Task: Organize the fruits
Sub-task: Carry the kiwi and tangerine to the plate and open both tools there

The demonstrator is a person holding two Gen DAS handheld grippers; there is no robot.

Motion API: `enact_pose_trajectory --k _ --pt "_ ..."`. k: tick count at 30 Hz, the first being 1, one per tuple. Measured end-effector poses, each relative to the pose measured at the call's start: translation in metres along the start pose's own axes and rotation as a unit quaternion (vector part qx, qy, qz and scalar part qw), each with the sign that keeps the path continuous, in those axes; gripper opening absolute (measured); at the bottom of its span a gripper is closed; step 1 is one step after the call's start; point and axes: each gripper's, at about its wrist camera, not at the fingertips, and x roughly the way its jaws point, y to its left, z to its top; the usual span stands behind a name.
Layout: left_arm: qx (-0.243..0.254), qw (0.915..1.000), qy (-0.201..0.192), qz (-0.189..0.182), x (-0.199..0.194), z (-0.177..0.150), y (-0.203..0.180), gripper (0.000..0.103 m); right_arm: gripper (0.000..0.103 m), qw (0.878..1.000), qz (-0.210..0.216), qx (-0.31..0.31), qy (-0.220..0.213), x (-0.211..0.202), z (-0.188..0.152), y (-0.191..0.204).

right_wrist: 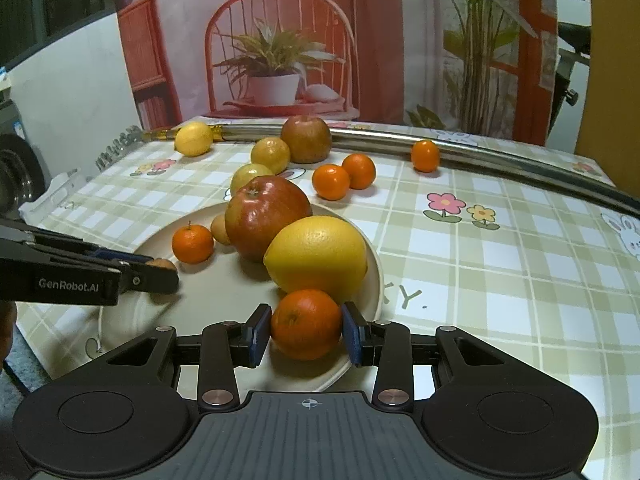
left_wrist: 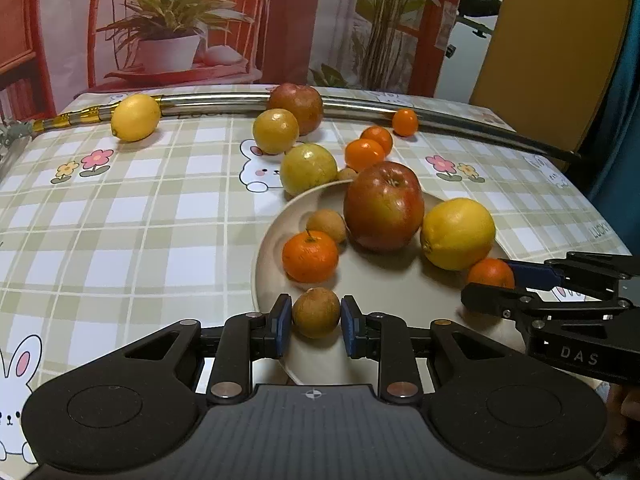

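Where tools meet over plate (right_wrist: 368, 280): "DAS" right, "GenRobot.AI" left.

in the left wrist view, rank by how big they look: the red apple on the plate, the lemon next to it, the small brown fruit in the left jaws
1. Red apple, largest.
2. Lemon, slightly smaller.
3. Small brown fruit, clearly smallest, though nearest the camera.

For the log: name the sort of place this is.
Probably a staged home dining table: a bunny-print checked tablecloth, fruit on a beige plate, and a printed backdrop of a chair and potted plants rather than a real room.
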Motion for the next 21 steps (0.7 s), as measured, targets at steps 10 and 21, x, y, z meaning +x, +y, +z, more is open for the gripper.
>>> enact_pose_trajectory --k 10,21 --pt "0.007 0.9999 -0.013 0.008 0.007 0.006 0.001 0.028 0.035 1.000 -0.009 0.002 -0.005 0.001 0.004 -0.005" --pt "-0.022 0.9994 -0.026 -0.002 -0.007 0.001 0.002 0.039 0.045 0.999 -0.001 0.033 -0.039 -0.017 0.002 -0.012"
